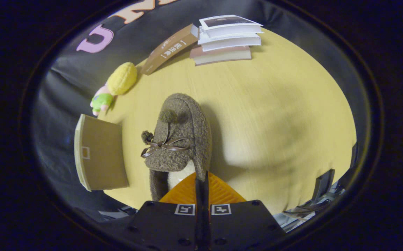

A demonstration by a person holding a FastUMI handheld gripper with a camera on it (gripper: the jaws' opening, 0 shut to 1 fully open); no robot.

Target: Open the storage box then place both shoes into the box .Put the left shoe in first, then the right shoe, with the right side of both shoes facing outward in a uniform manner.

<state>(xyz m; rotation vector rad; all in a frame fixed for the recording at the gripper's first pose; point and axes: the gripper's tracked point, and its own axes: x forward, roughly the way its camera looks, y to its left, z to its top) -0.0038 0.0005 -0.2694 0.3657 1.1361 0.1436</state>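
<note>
Gripper view: The tongs point(202, 186) are closed, fingers meeting with only a thin dark seam between them. Their tips lie over the heel opening of the shoe point(178, 146); whether they pinch its rim or merely overlap it cannot be told.

The shoe is a brown fleece slipper with a pale lining, a thin ribbon bow point(163, 145) across the vamp and two pompoms. It lies sole-down on the tabletop point(274, 115). Its long axis runs directly away from the tongs: heel at the fingertips, toe pointing toward the far edge of the tabletop.

All remaining positions are given relative to the shoe.

- Box point(98, 153): a brown cardboard storage box, to the left of the shoe, near but apart from it, at the tabletop edge. A small square mark shows on its visible face. Whether it is open cannot be told.
- Plush toy point(116, 85): yellow, pink and green, beyond the box and left of the toe.
- Leaning book point(170, 48): brown cover, beyond the toe, tilted against the book stack.
- Book stack point(227, 40): three books, beyond the toe and to the right, well apart from the shoe.
</note>
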